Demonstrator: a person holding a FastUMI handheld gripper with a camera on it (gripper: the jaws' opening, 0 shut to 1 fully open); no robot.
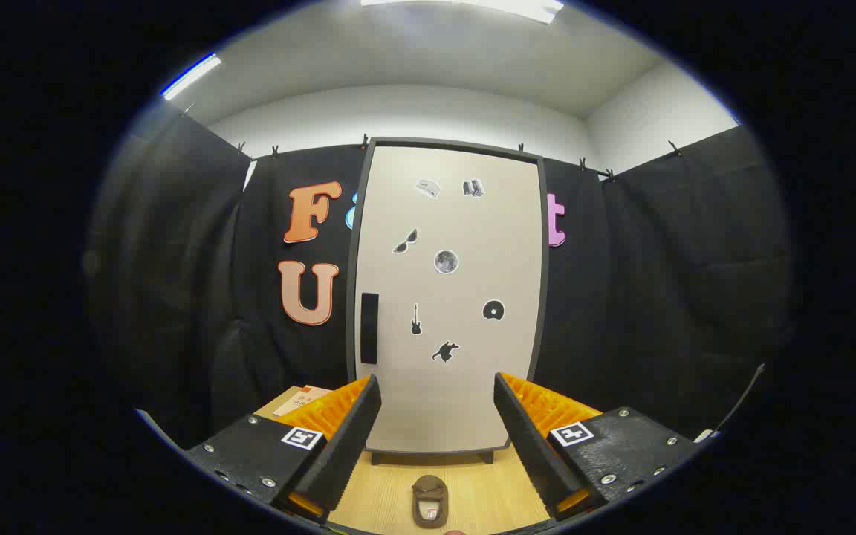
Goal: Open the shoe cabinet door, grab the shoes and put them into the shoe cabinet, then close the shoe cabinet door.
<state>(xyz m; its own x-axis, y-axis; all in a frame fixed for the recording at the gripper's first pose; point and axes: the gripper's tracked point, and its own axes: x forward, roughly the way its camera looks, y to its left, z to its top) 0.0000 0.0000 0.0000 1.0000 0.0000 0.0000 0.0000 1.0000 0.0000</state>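
The shoe cabinet (446,297) stands upright beyond the fingers, its pale door shut inside a dark frame and dotted with several small stickers. A black vertical handle (369,328) sits on the door's left edge, about halfway up. A brown shoe (429,501) lies on the wooden floor between the fingers, toe toward the cabinet. My gripper (437,397) is open, with nothing between its fingers, and points at the lower part of the door from some distance.
A small cardboard box (300,400) rests on the wooden floor (391,490) to the left of the cabinet, behind the left finger. Black cloth walls stand close on both sides of the cabinet and behind it.
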